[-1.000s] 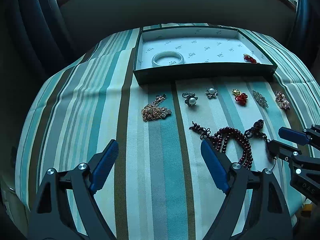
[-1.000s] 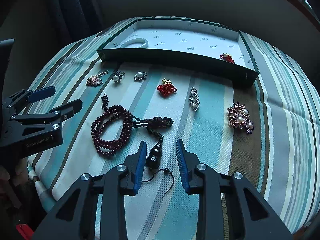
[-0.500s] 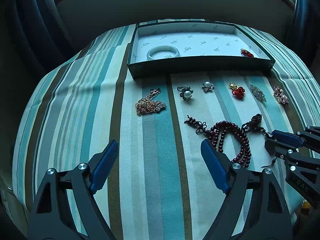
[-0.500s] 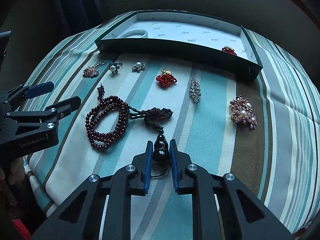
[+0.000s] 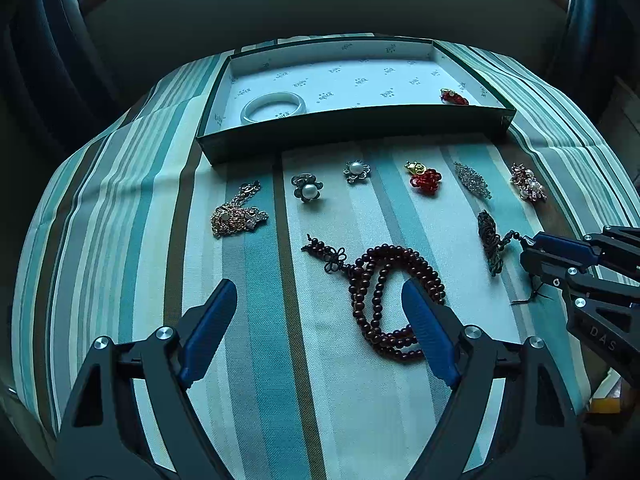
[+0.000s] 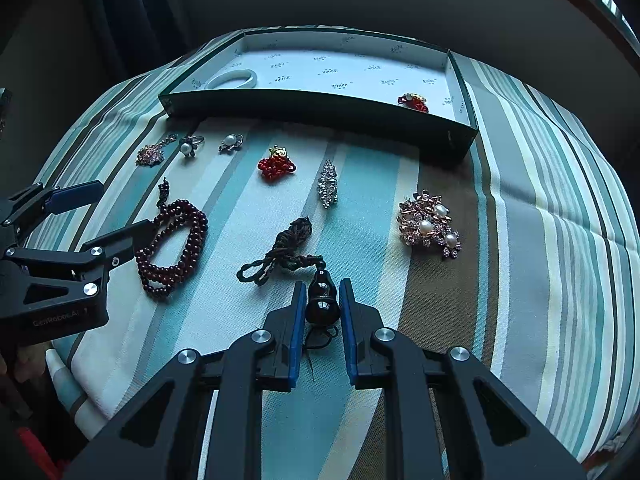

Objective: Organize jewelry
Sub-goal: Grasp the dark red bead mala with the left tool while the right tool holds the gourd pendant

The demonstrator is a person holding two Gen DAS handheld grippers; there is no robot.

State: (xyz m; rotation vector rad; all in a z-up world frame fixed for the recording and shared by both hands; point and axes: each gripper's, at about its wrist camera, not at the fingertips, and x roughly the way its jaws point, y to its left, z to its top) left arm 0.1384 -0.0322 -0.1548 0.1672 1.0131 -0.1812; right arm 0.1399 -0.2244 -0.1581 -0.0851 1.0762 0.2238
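My right gripper [image 6: 322, 304] is shut on a black gourd pendant [image 6: 322, 300] whose dark braided cord [image 6: 284, 248] trails on the cloth. The cord has come apart from the dark red bead bracelet [image 6: 172, 248], which lies to the left. My left gripper [image 5: 316, 320] is open and empty, its right finger over the bracelet [image 5: 384, 300]. The green jewelry box [image 5: 352, 124] stands at the far side and holds a white bangle [image 5: 274, 106] and a red knot charm [image 5: 454, 97].
On the striped cloth lie a gold chain pendant [image 5: 236, 216], two pearl flower pieces [image 5: 306, 188], a red knot charm [image 5: 426, 178], a crystal brooch [image 5: 472, 180] and a pearl brooch [image 6: 430, 222]. The table edge is near at the front.
My right gripper closed on the gourd pendant and pulled it right, drawing the cord away from the bead bracelet. My left gripper stayed open and drifted slightly forward.
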